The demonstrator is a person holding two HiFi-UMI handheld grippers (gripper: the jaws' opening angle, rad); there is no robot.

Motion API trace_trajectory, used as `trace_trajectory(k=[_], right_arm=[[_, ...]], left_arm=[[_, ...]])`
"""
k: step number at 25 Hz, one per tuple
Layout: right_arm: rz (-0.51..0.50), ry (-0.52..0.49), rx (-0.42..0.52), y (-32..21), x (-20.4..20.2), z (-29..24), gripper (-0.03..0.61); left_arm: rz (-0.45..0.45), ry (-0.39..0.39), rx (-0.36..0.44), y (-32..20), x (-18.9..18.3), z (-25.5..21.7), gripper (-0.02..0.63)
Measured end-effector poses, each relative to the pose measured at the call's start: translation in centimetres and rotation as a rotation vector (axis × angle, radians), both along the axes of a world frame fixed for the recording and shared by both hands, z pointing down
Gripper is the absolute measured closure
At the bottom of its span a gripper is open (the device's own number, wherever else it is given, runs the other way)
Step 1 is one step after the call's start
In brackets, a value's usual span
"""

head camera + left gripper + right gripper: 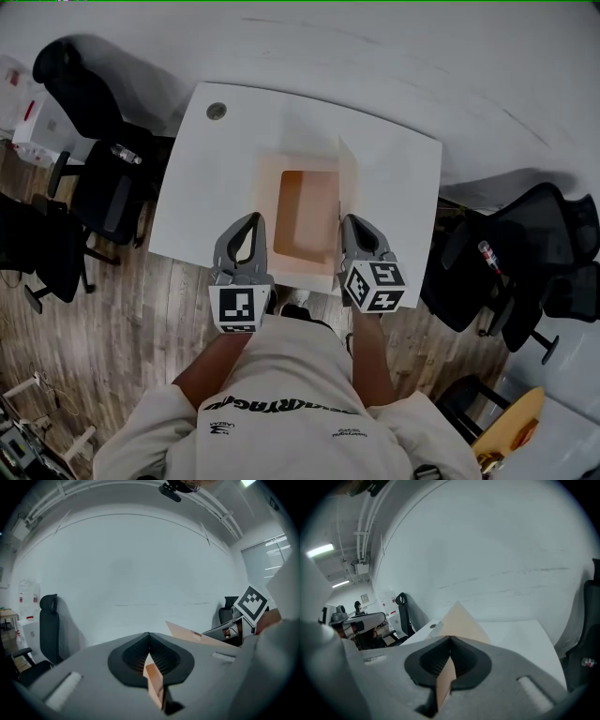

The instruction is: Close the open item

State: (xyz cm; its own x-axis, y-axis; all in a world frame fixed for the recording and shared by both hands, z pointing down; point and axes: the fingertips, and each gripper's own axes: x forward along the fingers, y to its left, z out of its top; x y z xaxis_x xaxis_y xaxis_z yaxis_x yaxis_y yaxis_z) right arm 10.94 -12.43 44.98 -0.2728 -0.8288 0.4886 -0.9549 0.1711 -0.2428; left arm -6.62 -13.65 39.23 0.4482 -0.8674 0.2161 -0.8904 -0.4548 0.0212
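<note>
The cardboard box lies open in the middle of the white table. At the box's left side, the left gripper is closed on a thin cardboard flap. At the box's right side, the right gripper is closed on the right flap, which stands upright. I judge the closing has only begun: both flaps are gripped, none is folded over the opening yet.
</note>
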Motion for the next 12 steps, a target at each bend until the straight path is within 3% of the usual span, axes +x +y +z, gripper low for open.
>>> trace_trajectory(k=[12], right_arm=[[-0.001,-0.011,-0.061,-0.9,-0.4,2.8,0.581]], left_arm=[[-0.001,-0.011,-0.073,-1.4,-0.7,3.1,0.620]])
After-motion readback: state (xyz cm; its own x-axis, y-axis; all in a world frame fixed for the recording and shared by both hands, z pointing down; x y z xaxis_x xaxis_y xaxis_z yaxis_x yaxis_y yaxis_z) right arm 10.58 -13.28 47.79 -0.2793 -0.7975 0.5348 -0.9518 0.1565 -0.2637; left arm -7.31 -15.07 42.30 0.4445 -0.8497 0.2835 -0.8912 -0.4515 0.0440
